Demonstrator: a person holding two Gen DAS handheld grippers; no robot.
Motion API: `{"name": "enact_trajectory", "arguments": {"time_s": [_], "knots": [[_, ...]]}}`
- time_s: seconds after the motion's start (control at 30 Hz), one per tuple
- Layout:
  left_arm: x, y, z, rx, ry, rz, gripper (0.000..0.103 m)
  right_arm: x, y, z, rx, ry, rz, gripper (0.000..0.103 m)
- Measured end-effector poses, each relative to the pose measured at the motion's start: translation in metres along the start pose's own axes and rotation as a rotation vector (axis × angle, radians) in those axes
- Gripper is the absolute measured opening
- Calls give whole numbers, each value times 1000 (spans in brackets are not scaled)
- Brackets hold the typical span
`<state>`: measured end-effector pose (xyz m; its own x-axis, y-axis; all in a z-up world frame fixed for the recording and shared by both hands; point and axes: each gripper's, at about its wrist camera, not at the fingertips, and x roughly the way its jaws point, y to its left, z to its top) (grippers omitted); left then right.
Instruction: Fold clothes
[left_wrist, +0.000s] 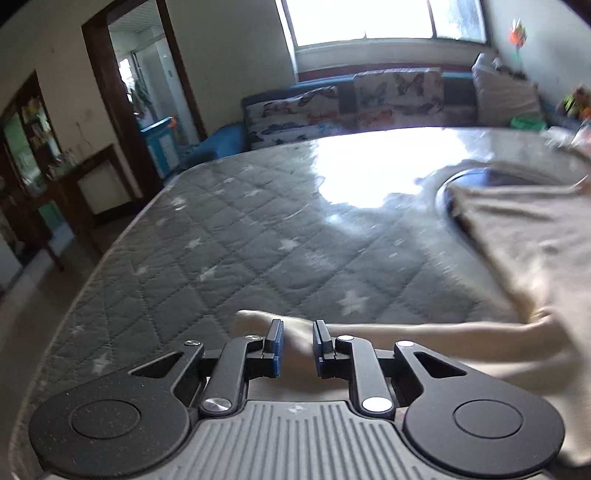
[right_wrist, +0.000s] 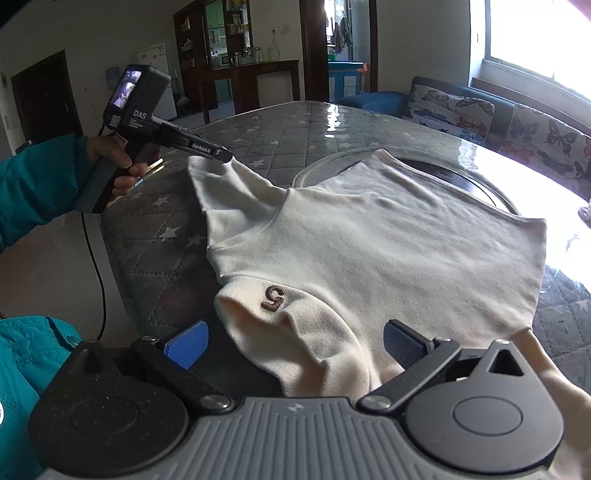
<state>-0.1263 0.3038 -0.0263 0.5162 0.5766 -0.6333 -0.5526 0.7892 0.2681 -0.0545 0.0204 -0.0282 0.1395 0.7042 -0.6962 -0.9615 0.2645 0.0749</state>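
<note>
A cream sweater (right_wrist: 369, 240) with a brown "5" patch (right_wrist: 273, 297) on its collar lies flat on the grey quilted table cover (right_wrist: 236, 147). My left gripper (left_wrist: 298, 341) is nearly shut on the end of one sleeve (left_wrist: 406, 332); in the right wrist view it (right_wrist: 225, 157) holds that sleeve tip (right_wrist: 236, 177) lifted at the far left. My right gripper (right_wrist: 293, 345) is open, its blue pads either side of the collar (right_wrist: 314, 339), close above it.
The table's left edge (left_wrist: 110, 258) drops to the floor. A round dark inset (right_wrist: 443, 170) lies under the sweater's far part. A butterfly-print sofa (left_wrist: 369, 99) and a window stand beyond. My teal-sleeved arm (right_wrist: 33, 192) is at the left.
</note>
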Motion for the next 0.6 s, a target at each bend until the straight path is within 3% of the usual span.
{"name": "enact_trajectory", "arguments": {"time_s": [0.4,0.6], "knots": [[12,14,2,-2,6,57,20,5,4,0,36,8,83,102],[-6,9,10,-20,-21,19,20,-1,9,-4,44,7,94,102]]}}
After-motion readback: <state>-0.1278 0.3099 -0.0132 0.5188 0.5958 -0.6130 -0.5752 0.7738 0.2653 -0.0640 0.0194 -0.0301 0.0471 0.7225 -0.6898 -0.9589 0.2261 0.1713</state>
